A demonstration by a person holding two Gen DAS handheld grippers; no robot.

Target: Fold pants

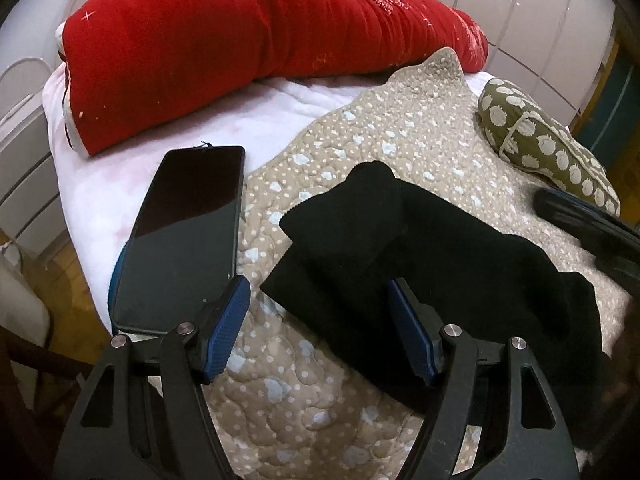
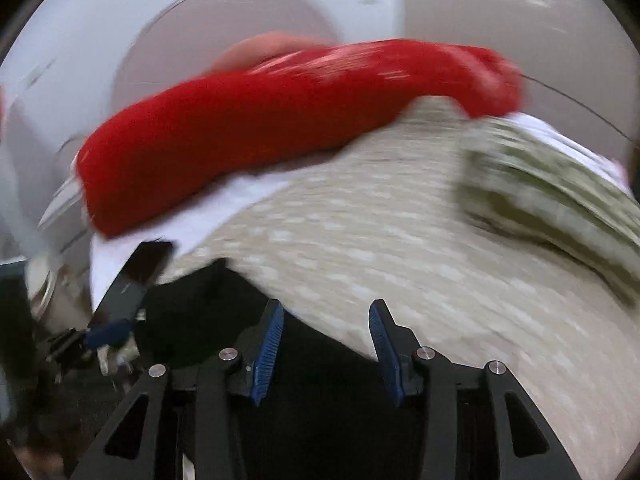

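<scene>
Black fabric, the pants (image 1: 420,256), lies bunched in a rough folded heap on the beige dotted quilt (image 1: 360,128), one flap doubled over toward the far side, so the fold looks partly made but not yet squared. The left gripper (image 1: 320,328) hangs over the near edge of the heap with its blue pads spread wide and nothing pinched; one pad sits above the cloth, the other over bare quilt, which suggests it is lining up for a fresh hold. In the blurred right wrist view, the right gripper (image 2: 326,344) stands partly spread and empty above the pants' far edge, probably clear of the cloth after letting go. A dark smartphone (image 1: 184,232) rests on the white sheet (image 1: 92,200) just beside the quilt, clear of the work. A red bolster pillow (image 1: 224,48) and an olive dotted pillow (image 1: 548,148) lie at the far side, leaving the middle for folding.
</scene>
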